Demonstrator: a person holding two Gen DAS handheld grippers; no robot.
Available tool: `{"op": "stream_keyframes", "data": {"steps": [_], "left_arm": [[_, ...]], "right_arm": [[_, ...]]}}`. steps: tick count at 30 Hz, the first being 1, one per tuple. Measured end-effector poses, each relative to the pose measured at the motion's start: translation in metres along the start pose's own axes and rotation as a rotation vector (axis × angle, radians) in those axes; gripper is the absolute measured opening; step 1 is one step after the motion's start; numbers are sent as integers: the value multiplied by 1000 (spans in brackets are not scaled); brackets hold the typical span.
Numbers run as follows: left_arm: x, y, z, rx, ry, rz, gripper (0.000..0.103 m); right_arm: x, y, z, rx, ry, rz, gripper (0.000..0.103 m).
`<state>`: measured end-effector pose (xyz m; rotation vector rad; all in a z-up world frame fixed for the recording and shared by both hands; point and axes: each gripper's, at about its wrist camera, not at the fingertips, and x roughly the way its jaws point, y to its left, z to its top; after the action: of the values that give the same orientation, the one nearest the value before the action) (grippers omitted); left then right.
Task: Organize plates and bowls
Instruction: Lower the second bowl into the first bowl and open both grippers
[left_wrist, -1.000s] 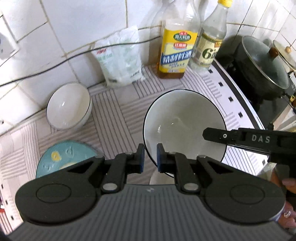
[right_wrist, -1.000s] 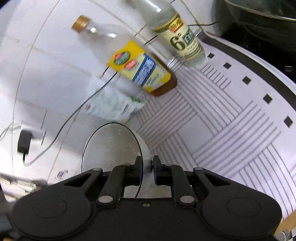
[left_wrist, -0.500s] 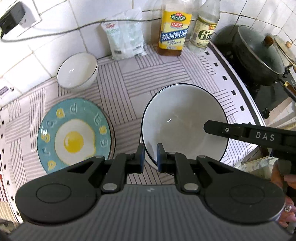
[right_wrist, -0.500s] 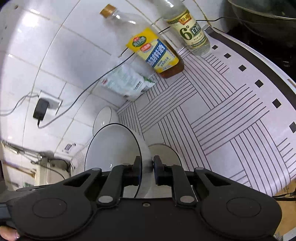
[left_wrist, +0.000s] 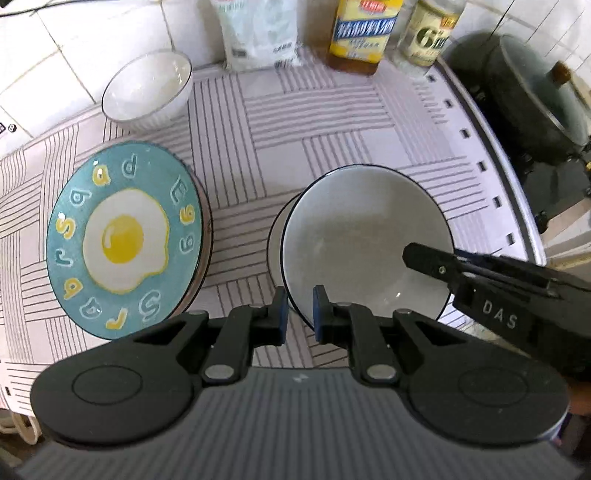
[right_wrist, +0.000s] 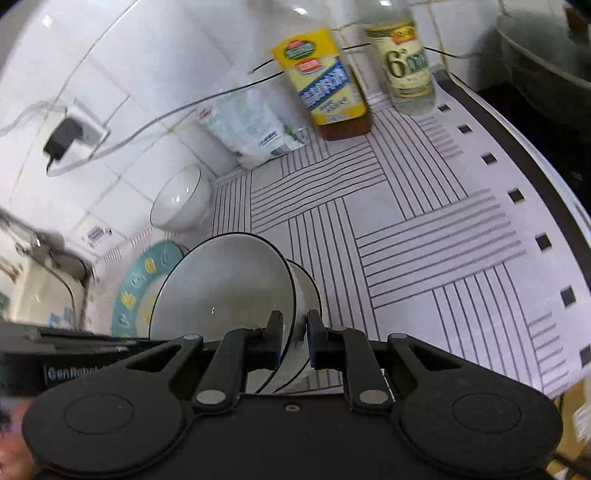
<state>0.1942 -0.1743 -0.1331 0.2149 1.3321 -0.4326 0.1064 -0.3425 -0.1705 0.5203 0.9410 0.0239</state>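
White tiled wall (right_wrist: 155, 74) behind counter. Striped mat (left_wrist: 332, 122) covers worktop. Socket with black plug (right_wrist: 62, 136) on wall, thin cable (right_wrist: 229, 92) running across tiles. Dark stove (left_wrist: 554, 184) at mat's right edge. Bright, even light.

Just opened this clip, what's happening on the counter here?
A person holds a large white bowl with both handheld grippers: the left gripper is shut on its near rim, the right gripper on the opposite rim. A second bowl seems nested beneath it. A fried-egg plate lies left of it, and a smaller white bowl sits by the tiled wall.
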Motion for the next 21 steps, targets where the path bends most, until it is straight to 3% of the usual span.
{"op": "stream_keyframes", "data": {"steps": [7,15,21], "left_arm": [[18,5,6,1,39,25,13],[34,15,11,-27,104,-4,13],[40,13,12,-34,123,-21,13]], "right_arm": [[13,22,-3,-221,-14,-84,18],[27,37,-3,-387,4,-152,18],[30,52,-14,-563,-45,-249,17]]}}
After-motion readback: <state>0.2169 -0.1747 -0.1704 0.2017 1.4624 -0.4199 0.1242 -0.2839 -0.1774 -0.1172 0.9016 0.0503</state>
